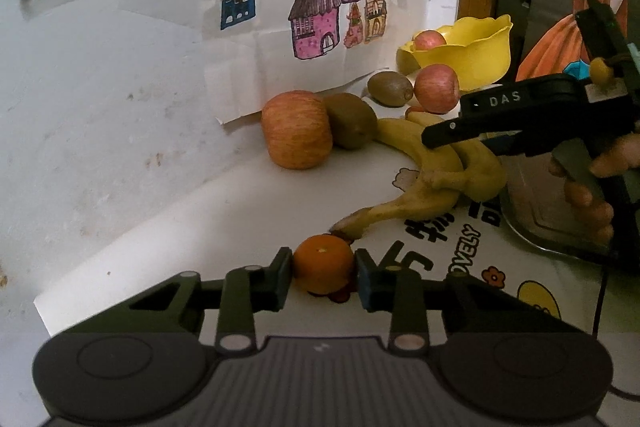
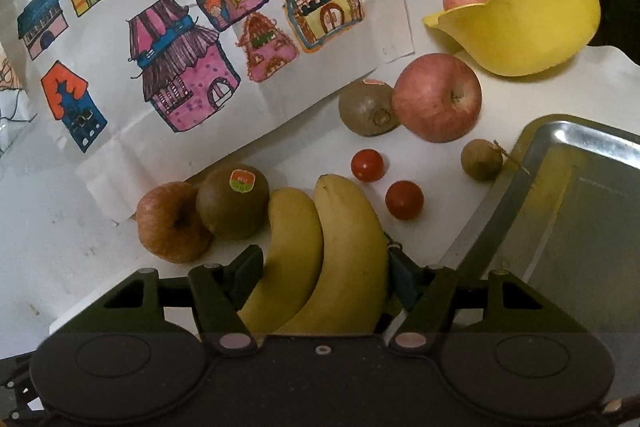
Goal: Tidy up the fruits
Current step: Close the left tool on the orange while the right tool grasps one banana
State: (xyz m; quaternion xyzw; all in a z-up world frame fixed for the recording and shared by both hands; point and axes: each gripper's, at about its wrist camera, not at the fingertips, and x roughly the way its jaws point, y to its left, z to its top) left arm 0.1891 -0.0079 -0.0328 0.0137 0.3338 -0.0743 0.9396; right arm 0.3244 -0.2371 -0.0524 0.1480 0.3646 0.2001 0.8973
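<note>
On the tabletop (image 2: 420,155), the right claw (image 2: 320,279) straddles the soft, easily bruised bananas (image 2: 320,251) mid-curve, grip uncertain; the left claw (image 1: 323,273) brackets the firm orange (image 1: 324,265), apparently touching.

surface: white table (image 2: 432,163) | near wall edge: two apples (image 2: 438,97) (image 2: 172,223), two kiwis (image 2: 366,109) (image 2: 232,205), yellow bowl (image 2: 532,27) | middle: banana bunch (image 2: 320,251), two cherry tomatoes (image 2: 367,165) (image 2: 404,199), small brown fruit (image 2: 480,159), orange (image 1: 323,263) | right: metal tray (image 2: 576,211)
</note>
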